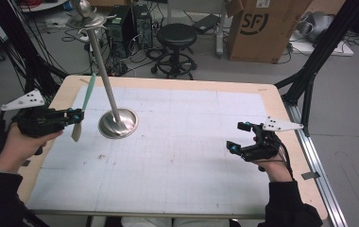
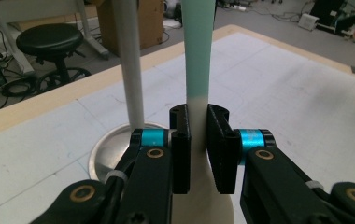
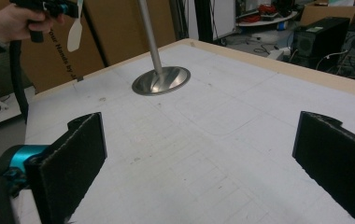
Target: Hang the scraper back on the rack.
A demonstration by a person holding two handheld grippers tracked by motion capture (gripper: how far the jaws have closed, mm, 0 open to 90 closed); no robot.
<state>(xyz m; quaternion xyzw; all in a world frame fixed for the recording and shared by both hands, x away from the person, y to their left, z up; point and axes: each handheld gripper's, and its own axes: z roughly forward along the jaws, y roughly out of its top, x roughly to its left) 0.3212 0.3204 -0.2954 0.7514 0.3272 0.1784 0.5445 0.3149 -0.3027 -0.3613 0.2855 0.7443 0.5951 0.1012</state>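
Left gripper (image 1: 76, 116), jaws clamped on a mint-and-cream plastic spatula (image 1: 84, 106) held upright beside the steel stand (image 1: 117, 122), presumably for hanging; right gripper (image 1: 240, 137), jaws wide, waits above the white surface (image 1: 177, 161).

You see a matt plastic spatula (image 1: 84, 105), a glossy polished metal stand (image 1: 117, 123), and a matt white-topped, wood-edged table (image 1: 177, 142).

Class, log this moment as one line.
left gripper: shut on spatula, lifted | right gripper: open, empty | metal stand: upright on table
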